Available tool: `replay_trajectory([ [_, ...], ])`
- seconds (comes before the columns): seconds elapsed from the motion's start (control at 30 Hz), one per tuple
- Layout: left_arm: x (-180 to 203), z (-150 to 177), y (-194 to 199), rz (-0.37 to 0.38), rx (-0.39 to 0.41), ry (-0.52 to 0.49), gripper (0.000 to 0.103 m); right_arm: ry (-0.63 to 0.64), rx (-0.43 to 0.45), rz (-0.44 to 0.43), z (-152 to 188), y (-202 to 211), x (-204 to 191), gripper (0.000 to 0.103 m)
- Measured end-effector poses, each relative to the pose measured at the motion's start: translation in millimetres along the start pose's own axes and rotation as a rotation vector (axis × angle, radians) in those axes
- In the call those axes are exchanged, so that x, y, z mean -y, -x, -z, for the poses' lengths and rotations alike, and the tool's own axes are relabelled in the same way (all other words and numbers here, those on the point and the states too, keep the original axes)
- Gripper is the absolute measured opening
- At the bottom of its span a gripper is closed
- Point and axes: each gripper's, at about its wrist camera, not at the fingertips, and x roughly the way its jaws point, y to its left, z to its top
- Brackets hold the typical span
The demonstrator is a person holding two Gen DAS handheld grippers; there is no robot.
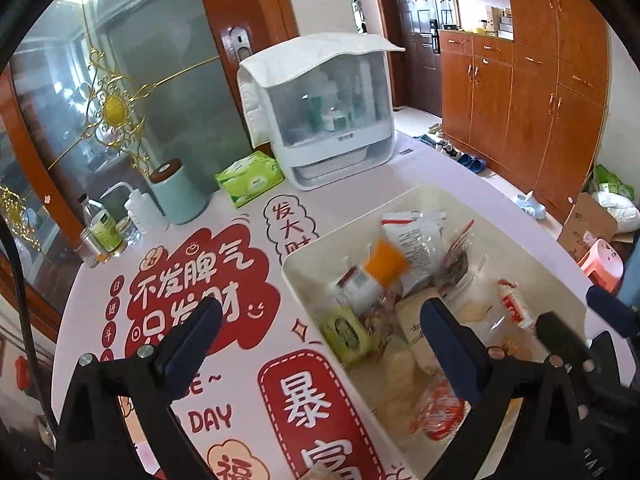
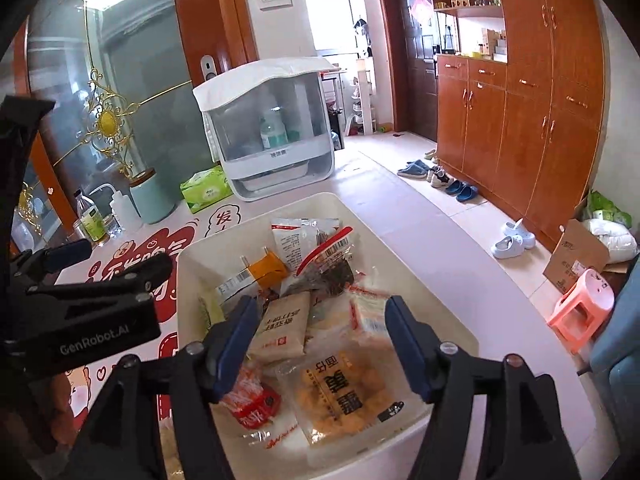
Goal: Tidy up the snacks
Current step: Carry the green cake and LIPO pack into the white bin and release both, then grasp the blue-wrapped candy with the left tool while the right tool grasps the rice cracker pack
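Fingers of the left gripper [image 1: 320, 344] stand spread wide with nothing between them: one dark blue pad over the printed tabletop [image 1: 240, 360], the other over the near left wall of the cream bin [image 1: 304, 276]. The right gripper [image 2: 320, 344] hangs above the same bin's near end, its two fingers about half open and empty, framing packets that lie below without touching them.

Snacks [image 2: 312, 312] all lie inside the one bin, heaped and overlapping, so an exact count is hard; at least eight packets can be told apart. From the right wrist view: one clear bag of golden pieces nearest [image 2: 344, 404], one red packet [image 2: 256, 400] to its left, one tan pouch [image 2: 284, 328] behind, one dark-filled bag with a red strip [image 2: 328, 268], one orange packet [image 2: 268, 268], one white printed bag farthest [image 2: 296, 240], and one pale bag at right [image 2: 368, 312]. The left wrist view adds one green packet [image 1: 346, 334] against the left wall.

Beyond the bin, on the far tabletop, stand one white covered cabinet [image 1: 332, 120], one green tissue pack [image 1: 250, 178], one mint canister [image 1: 178, 192] and a small cluster of bottles [image 1: 108, 228].
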Motion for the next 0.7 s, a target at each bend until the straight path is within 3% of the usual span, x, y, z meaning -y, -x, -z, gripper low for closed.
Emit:
replay_trajectory([
  [0.7, -53.6, 36.2, 63.0, -0.081, 0.025, -0.004, 0.099, 0.096, 0.036, -0.165, 14.0, 53.2, -44.0, 0.071],
])
